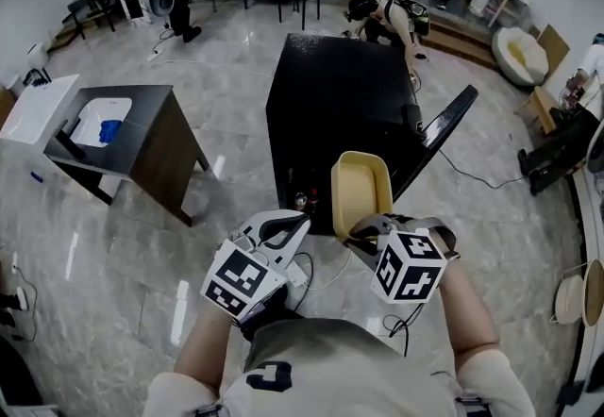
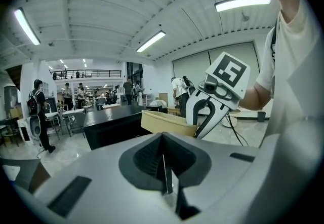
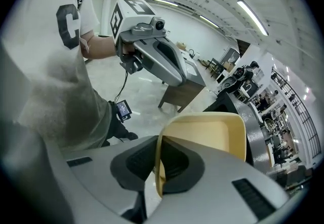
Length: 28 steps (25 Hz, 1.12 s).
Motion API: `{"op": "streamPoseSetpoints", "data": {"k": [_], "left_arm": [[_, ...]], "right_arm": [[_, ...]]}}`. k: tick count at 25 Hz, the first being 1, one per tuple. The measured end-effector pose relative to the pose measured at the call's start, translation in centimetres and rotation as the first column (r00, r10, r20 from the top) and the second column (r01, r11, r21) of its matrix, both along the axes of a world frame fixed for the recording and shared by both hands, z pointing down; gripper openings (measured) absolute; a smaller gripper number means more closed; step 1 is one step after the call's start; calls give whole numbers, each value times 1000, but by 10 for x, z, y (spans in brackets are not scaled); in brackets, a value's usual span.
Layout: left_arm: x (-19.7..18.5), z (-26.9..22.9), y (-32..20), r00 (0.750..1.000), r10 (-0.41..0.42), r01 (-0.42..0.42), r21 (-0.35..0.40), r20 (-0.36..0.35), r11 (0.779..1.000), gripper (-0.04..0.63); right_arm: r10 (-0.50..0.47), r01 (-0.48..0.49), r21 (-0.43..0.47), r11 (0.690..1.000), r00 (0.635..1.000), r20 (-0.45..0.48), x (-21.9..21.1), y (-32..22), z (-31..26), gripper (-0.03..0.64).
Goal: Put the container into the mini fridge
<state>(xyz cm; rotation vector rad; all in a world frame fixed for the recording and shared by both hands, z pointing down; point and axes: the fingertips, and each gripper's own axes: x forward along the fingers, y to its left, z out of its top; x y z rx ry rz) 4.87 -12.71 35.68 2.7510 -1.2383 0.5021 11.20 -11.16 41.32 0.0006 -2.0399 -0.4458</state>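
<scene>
Carrying the container (image 1: pixel 360 191) by its rim in the right gripper's (image 1: pixel 364 236) clamped jaws, the person stands just short of the fridge (image 1: pixel 330 113), its door (image 1: pixel 449 127) open, the left gripper's (image 1: pixel 291 220) jaws together and empty; placing it inside remains.

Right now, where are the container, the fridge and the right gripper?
container (image 1: pixel 360 187): head view, its inner bottom.
fridge (image 1: pixel 330 94): head view, its black top.
right gripper (image 3: pixel 160 167): right gripper view, between the fingertips, on the clamped rim.
</scene>
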Motion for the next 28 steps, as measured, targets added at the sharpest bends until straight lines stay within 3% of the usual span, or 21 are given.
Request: {"op": "streamPoseSetpoints", "data": {"k": [10,18,23,28], "left_arm": [[-66,17,-47,996,79,-80,-24,-41,997,57],[-94,29,-76,983,165,-170,-61,-83,984,57],[-103,31,-87,974,206,-212,-61,-96,975,57],[-104,39,-88,973,209,-216,-73,-94,974,57]], "right_arm": [[90,-90,14,996,994,-63,-67,-59,14,31],[149,-151,-8,988,979,-136,-104,-102,36,31],[152,-159,-27,987,974,-169,-118,-113,47,31],[96,-116,-84,990,972,-214,-120,-105,67,32]]}}
